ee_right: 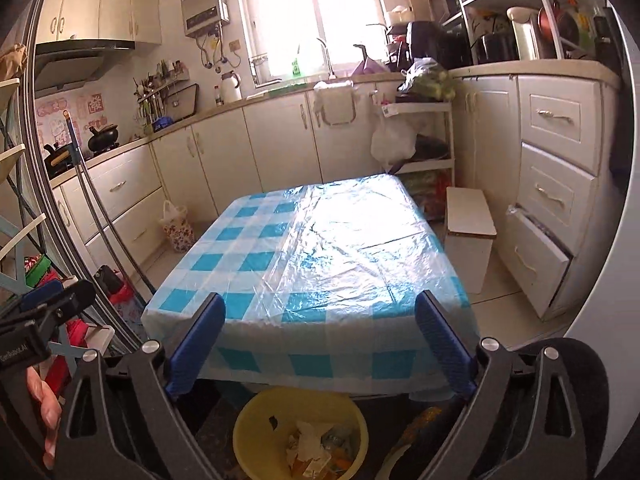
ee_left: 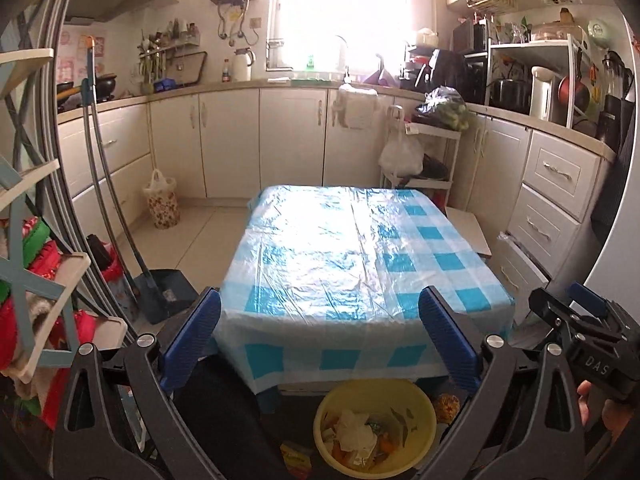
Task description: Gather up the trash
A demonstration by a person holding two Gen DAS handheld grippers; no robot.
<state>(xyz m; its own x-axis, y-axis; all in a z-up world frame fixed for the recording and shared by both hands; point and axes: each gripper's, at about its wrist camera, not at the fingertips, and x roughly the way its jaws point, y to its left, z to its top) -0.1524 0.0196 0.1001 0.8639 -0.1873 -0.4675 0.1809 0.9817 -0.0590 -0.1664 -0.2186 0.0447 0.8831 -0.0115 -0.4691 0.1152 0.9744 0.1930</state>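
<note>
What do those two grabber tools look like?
Each tool, left and right, has two blue ribbed fingers on black plastic arms with triangle cutouts and round silver bolts. The right one's black body shows white letters, "DAS".

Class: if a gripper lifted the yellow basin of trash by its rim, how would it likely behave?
The basin looks like thin plastic, so probably light and slightly flexible. Its trash is loose paper and scraps, so it may spill if the basin tilts.

Before me, a checked tablecloth (ee_left: 360, 248); floral bag (ee_left: 162, 204) at ten o'clock, white stool (ee_right: 470, 236) at two, kettle (ee_left: 243, 65) beyond.
</note>
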